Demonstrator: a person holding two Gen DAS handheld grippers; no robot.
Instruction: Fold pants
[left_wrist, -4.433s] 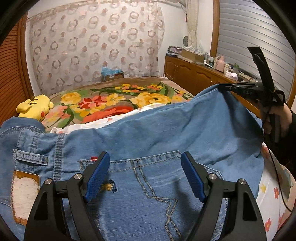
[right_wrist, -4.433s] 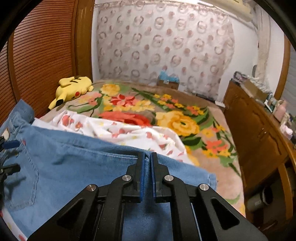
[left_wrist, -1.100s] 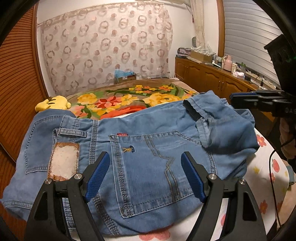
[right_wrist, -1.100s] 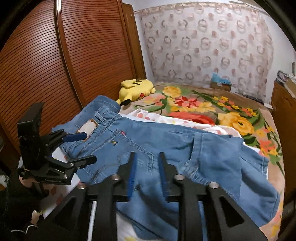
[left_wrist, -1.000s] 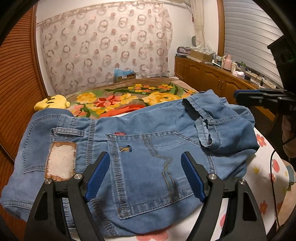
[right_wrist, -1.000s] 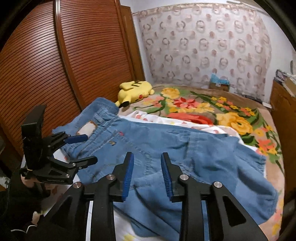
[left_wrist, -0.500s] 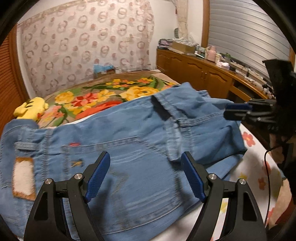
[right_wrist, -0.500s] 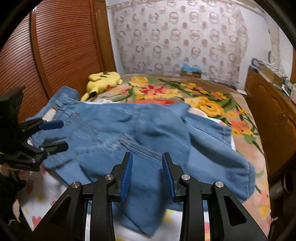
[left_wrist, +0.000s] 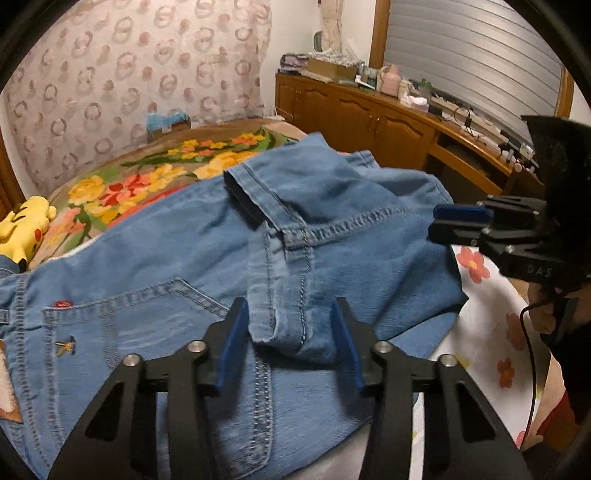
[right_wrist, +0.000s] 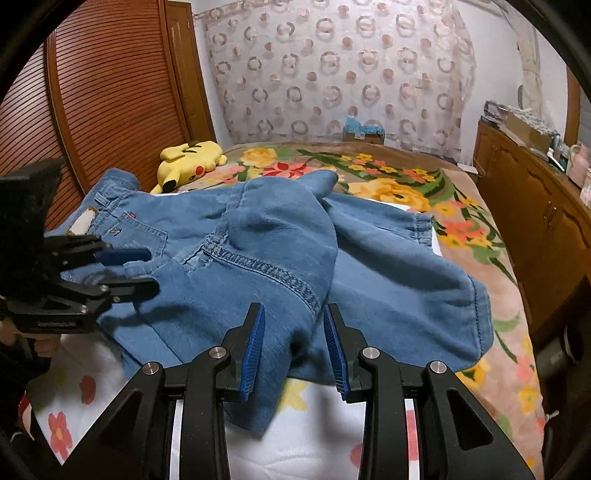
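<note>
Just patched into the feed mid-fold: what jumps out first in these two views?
A pair of light-blue jeans lies half-folded and rumpled on the bed's white floral sheet, one leg flopped back over the seat. The left gripper is closing around a fold of the leg hem, while the right gripper straddles the denim's near edge, pads apart. Behind, a yellow plush toy lies by the louvered wooden doors.

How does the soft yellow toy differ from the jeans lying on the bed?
The toy is yellow and plump; the jeans are blue and lie mostly flat, in rumpled folds. The toy lies at the bed's far edge by the wooden door, clear of both grippers; the jeans lie near, spread much wider. Both rest on the bed.
</note>
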